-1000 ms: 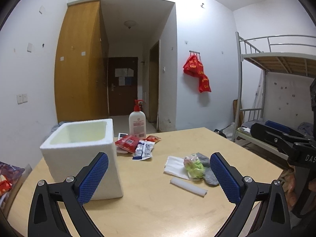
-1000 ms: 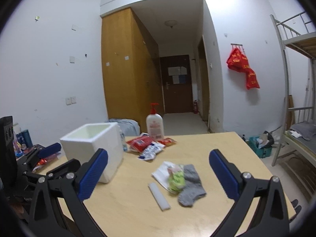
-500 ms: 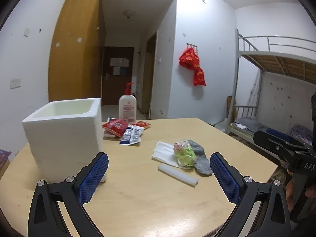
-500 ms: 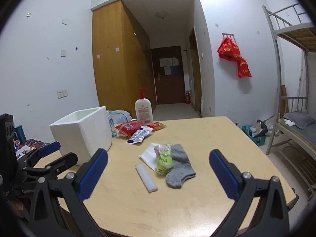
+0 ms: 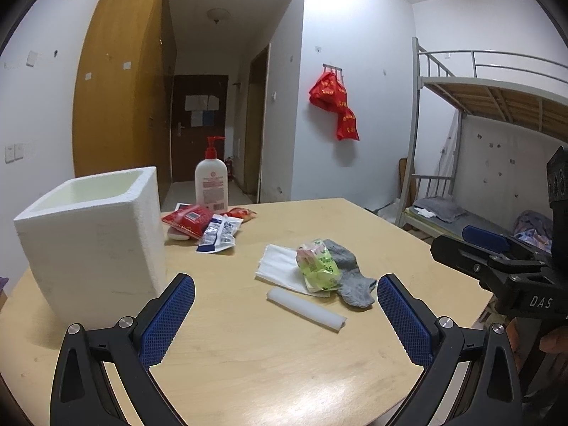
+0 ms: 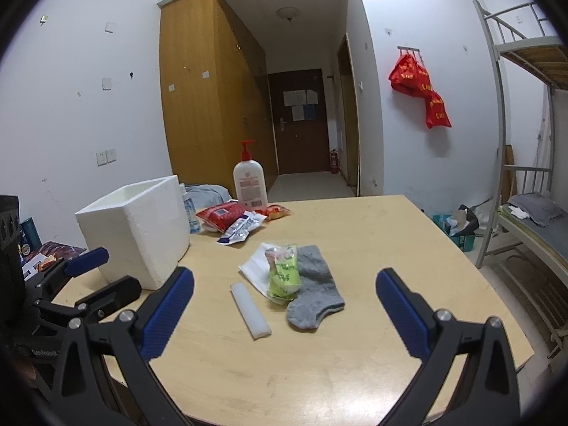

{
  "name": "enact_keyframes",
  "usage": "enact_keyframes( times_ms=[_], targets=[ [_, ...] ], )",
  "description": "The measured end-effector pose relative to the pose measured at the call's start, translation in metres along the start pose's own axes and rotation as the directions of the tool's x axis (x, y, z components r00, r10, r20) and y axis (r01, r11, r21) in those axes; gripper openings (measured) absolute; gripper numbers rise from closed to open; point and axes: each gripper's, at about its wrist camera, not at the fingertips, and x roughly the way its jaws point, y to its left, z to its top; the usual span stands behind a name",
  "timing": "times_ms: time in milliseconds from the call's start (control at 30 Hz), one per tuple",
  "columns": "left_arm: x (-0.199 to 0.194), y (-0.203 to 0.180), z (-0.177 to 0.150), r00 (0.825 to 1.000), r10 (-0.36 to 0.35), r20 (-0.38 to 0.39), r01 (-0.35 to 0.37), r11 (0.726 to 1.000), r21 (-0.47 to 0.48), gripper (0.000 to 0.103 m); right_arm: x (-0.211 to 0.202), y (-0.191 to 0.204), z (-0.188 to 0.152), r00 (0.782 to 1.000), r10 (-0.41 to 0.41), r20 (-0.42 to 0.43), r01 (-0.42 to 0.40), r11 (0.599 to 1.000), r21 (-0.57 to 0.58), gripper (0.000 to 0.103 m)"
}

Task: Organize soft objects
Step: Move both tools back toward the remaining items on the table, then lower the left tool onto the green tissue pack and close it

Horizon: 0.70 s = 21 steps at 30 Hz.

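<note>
Grey sock (image 6: pixel 314 293) partly under green packet (image 6: pixel 283 277); both hand-held grippers (image 5: pixel 285 314) (image 6: pixel 284 310) spread wide, empty.

Both the left gripper (image 5: pixel 285 314) and the right gripper (image 6: pixel 284 305) hover level, jaws spread wide, holding nothing.

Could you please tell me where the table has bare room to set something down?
Bare wood lies along the table's right side past the grey sock, and along the near edge before the white foam stick. It is crowded between the foam box and lotion bottle.
</note>
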Motion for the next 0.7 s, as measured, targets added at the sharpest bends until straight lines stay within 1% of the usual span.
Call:
enact_keyframes(
  times_ms=[233,467,700],
  targets=[
    [0.016,-0.004,0.004,1.0,-0.008,-0.016,0.008,1.0,0.004,0.103,0.012,-0.015,-0.001,0.999,-0.023,-0.026,0.024,1.0,0.014,0.103],
    [0.043,-0.013,0.012,0.999,-0.02,-0.037,0.022,0.999,0.029,0.103,0.031,-0.031,-0.005,0.997,-0.031,-0.074,0.033,0.999,0.03,0.103],
    [0.074,-0.022,0.016,0.995,-0.043,-0.085,0.046,0.998,0.038,0.103,0.052,-0.044,-0.005,0.992,-0.007,-0.123,0.012,0.999,0.038,0.103]
  ],
)
